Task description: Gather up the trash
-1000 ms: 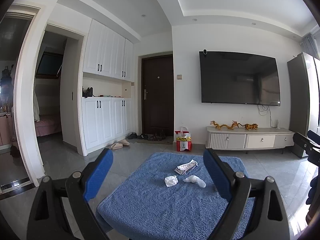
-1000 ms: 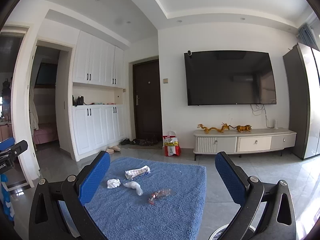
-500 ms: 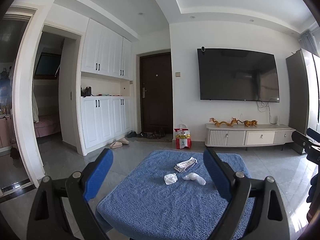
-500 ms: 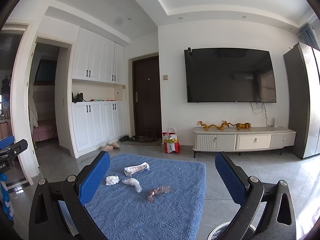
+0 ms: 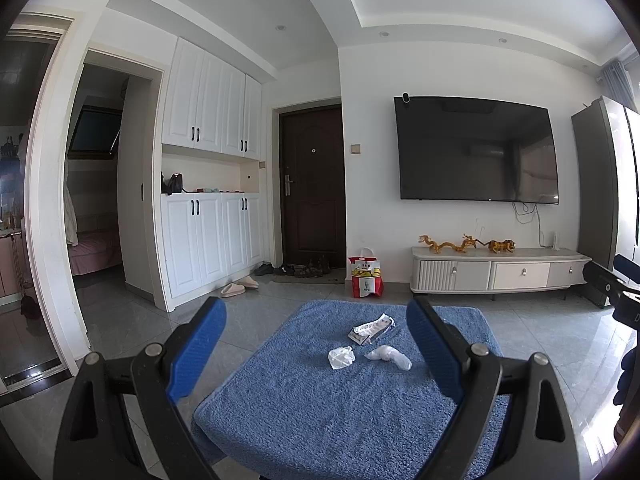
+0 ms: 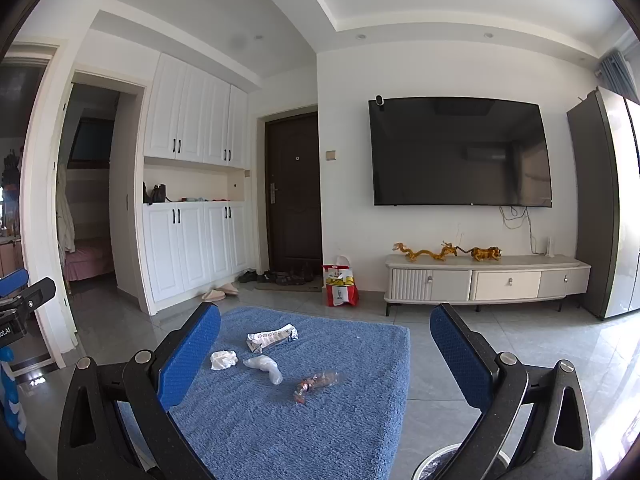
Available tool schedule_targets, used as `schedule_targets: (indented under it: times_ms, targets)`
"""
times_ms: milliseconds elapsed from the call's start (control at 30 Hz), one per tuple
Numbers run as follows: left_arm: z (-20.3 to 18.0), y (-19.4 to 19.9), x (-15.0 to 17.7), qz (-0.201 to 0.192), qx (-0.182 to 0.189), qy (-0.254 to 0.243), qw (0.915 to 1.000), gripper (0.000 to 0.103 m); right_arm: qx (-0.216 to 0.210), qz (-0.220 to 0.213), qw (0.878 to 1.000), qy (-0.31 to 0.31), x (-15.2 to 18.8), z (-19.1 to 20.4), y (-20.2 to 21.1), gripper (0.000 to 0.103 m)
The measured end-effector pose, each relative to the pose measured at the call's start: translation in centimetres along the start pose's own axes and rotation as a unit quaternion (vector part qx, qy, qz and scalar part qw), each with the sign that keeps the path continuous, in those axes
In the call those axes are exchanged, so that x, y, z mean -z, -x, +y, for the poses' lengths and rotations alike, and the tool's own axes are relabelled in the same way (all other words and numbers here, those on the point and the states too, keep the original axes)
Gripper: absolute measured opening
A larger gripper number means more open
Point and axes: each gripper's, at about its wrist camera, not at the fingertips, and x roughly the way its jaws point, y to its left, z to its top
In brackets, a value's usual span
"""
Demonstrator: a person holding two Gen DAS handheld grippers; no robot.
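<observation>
Several pieces of trash lie on a blue fluffy cushion (image 5: 340, 408): a flat white wrapper (image 5: 370, 329), a crumpled white tissue (image 5: 341, 357) and a white plastic wad (image 5: 389, 356). In the right wrist view the same wrapper (image 6: 273, 336), tissue (image 6: 223, 359) and wad (image 6: 264, 366) show, plus a clear crinkled wrapper (image 6: 316, 384). My left gripper (image 5: 316, 350) is open and empty, above the cushion's near side. My right gripper (image 6: 326, 356) is open and empty, over the cushion's (image 6: 288, 420) right part.
A red and white KFC bag (image 6: 340, 283) stands on the grey tile floor by the wall. A white TV cabinet (image 6: 486, 282) lies beyond, under a wall TV. A round bin rim (image 6: 448, 462) shows at the bottom right. Slippers (image 5: 239, 286) lie near white cupboards.
Both views have shifted slightly; the cushion and trash sit a little lower in frame. Both grippers stay open and empty.
</observation>
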Motion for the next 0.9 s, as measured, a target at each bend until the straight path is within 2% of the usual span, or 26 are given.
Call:
schedule_targets:
  times_ms: [600,800,900]
  targets:
    - [-0.2,0.3,0.0,0.0,0.001,-0.003,1.0,0.092,0.001,0.0,1.0,0.004,0.1,0.4,0.0,0.103]
    - [-0.3,0.0,0.0,-0.008,0.015,0.005,0.9998,0.092,0.002,0.006,1.0,0.005,0.4,0.3,-0.4,0.103]
    - [-0.8,-2.1,0.6,0.02,0.028,-0.002,0.9994,0.092,0.008,0.018,1.0,0.008,1.0,0.0,-1.2,0.103]
